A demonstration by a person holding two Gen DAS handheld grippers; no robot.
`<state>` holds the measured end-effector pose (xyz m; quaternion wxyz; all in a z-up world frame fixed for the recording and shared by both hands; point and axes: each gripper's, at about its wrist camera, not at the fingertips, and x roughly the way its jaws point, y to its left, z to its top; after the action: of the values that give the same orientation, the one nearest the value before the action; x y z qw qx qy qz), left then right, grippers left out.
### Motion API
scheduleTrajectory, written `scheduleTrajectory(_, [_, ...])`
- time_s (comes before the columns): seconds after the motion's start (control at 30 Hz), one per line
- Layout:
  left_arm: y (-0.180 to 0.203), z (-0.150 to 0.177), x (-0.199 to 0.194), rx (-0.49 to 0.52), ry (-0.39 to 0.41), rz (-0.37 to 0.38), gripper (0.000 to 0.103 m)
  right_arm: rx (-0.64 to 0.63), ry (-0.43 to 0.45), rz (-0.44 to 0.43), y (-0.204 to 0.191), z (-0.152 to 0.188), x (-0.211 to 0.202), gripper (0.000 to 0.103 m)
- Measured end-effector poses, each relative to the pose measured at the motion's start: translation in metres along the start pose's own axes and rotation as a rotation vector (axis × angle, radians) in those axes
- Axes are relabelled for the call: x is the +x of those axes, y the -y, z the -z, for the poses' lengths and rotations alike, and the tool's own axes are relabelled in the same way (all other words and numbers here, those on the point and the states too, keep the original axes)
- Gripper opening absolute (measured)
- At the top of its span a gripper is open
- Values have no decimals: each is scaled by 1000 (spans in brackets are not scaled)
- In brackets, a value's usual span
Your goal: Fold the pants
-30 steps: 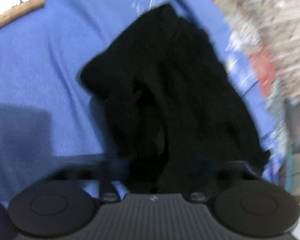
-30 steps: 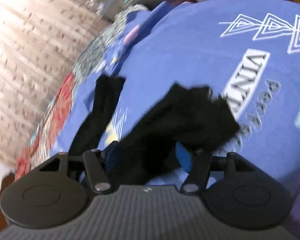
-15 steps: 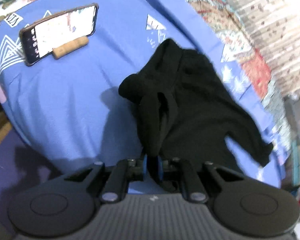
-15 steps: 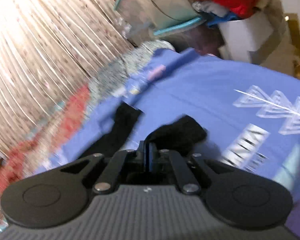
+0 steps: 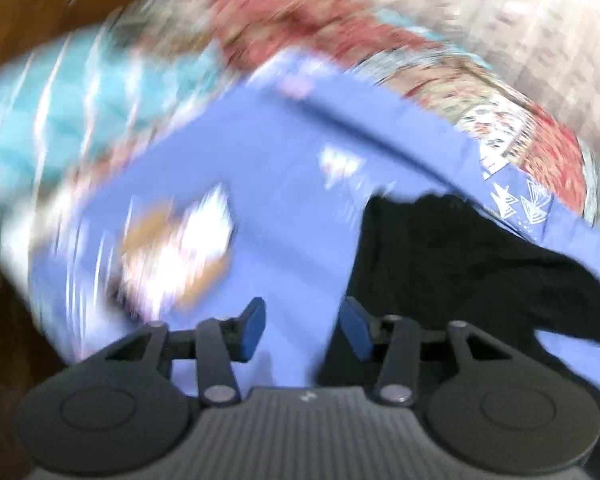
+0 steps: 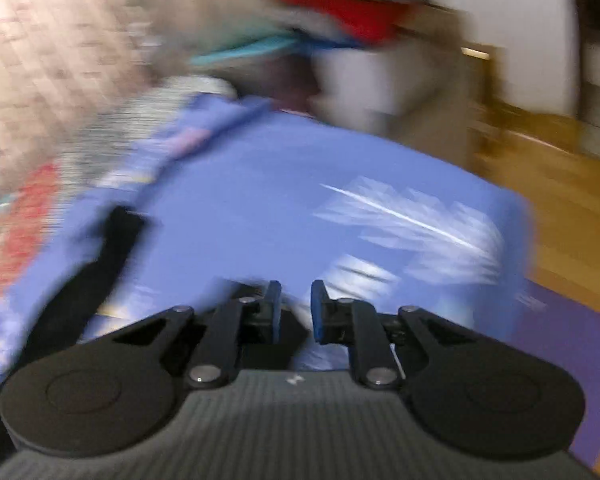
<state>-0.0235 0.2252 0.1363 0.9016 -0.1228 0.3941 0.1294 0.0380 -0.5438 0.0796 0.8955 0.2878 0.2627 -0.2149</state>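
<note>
The black pants [image 5: 460,260] lie crumpled on the blue bedsheet [image 5: 284,208], to the right in the blurred left wrist view. My left gripper [image 5: 304,330] hangs above the sheet with its jaws opening. Only blue sheet shows between its blue pads [image 5: 254,328], and the pants' edge runs just behind the right one. In the right wrist view one black pant leg [image 6: 100,264] stretches along the left side. My right gripper [image 6: 296,314] hovers to the right of that leg, its jaws opening a little with nothing between them.
A phone on a wooden stand [image 5: 176,248] is a blur on the sheet, left of the left gripper. A patterned quilt [image 5: 340,32] borders the sheet's far side. A pile of clothes [image 6: 340,12], a white box [image 6: 364,80], wooden floor [image 6: 560,200] and a purple mat [image 6: 560,340] lie beyond the bed.
Half a second ago both grippers were shut on black fabric. Both have let go, opened and risen, and both views have swung away from the pants.
</note>
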Motion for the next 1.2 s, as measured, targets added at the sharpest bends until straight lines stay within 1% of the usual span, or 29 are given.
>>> scheduleTrajectory(0.03, [21, -16, 13, 90, 33, -20, 48, -16, -8, -54, -19, -6, 7, 25])
scheduleTrajectory(0.07, [35, -25, 23, 158, 46, -25, 49, -31, -23, -100, -38, -11, 16, 29])
scheduleTrajectory(0.13, [75, -46, 52, 302, 45, -10, 53, -65, -72, -179, -81, -16, 44, 30])
scheduleTrajectory(0.17, [94, -56, 70, 362, 46, -17, 56, -82, -98, -220, -103, -21, 60, 30])
scheduleTrajectory(0.2, [112, -64, 90, 411, 50, -30, 56, -98, -116, -243, -120, -24, 74, 33])
scheduleTrajectory(0.23, [130, -71, 109, 452, 50, -27, 59, -117, -134, -254, -139, -28, 91, 34])
scheduleTrajectory(0.3, [159, -79, 147, 517, 44, 6, 71, -151, -169, -234, -171, -34, 124, 35])
scheduleTrajectory(0.33, [167, -82, 164, 544, 49, 15, 85, -154, -188, -231, -182, -41, 142, 35])
scheduleTrajectory(0.37, [179, -82, 179, 569, 54, 16, 92, -153, -209, -226, -195, -45, 157, 35])
scheduleTrajectory(0.4, [184, -78, 190, 586, 52, 12, 92, -143, -223, -205, -209, -51, 178, 36])
scheduleTrajectory(0.43, [193, -75, 204, 600, 35, 12, 92, -138, -229, -189, -211, -51, 181, 36])
scheduleTrajectory(0.47, [198, -70, 210, 609, 19, 17, 92, -139, -234, -176, -220, -53, 195, 37])
scheduleTrajectory(0.53, [208, -68, 230, 635, -4, 8, 92, -166, -217, -130, -237, -60, 218, 44])
scheduleTrajectory(0.57, [210, -66, 236, 649, -9, -1, 90, -182, -208, -101, -247, -63, 233, 51])
scheduleTrajectory(0.6, [215, -63, 246, 662, -14, -12, 88, -191, -207, -77, -253, -64, 244, 54])
scheduleTrajectory(0.63, [218, -60, 253, 668, -24, -19, 79, -191, -210, -45, -257, -64, 259, 55])
scheduleTrajectory(0.67, [218, -58, 257, 667, -41, -16, 61, -190, -215, -21, -259, -63, 272, 55])
scheduleTrajectory(0.7, [217, -58, 259, 654, -62, -3, 50, -193, -225, -4, -259, -62, 283, 55])
scheduleTrajectory(0.73, [217, -58, 260, 634, -73, 14, 33, -196, -237, 20, -260, -58, 297, 55])
scheduleTrajectory(0.77, [217, -59, 259, 623, -73, 23, 18, -195, -246, 39, -262, -54, 306, 55])
scheduleTrajectory(0.8, [221, -59, 258, 625, -66, 13, 14, -195, -253, 55, -261, -49, 315, 51])
scheduleTrajectory(0.83, [220, -59, 253, 629, -58, -1, 10, -203, -255, 66, -262, -46, 321, 40])
scheduleTrajectory(0.87, [220, -59, 248, 626, -43, -11, 9, -219, -258, 80, -262, -42, 324, 8])
scheduleTrajectory(0.9, [219, -60, 241, 608, -26, -15, 9, -230, -263, 88, -259, -41, 325, 9])
scheduleTrajectory(1.0, [205, -68, 205, 526, 34, 0, 9, -134, -197, 9, -236, -56, 295, 8])
scheduleTrajectory(1.03, [200, -70, 193, 506, 54, 10, 9, -95, -175, -34, -225, -65, 279, 8])
scheduleTrajectory(1.1, [187, -68, 154, 466, 111, 32, 9, -16, -148, -131, -198, -82, 243, 8])
scheduleTrajectory(1.13, [179, -63, 132, 449, 142, 40, 9, 19, -140, -182, -183, -88, 224, 8])
scheduleTrajectory(1.2, [164, -50, 92, 415, 180, 71, 9, 70, -124, -276, -147, -95, 180, 9])
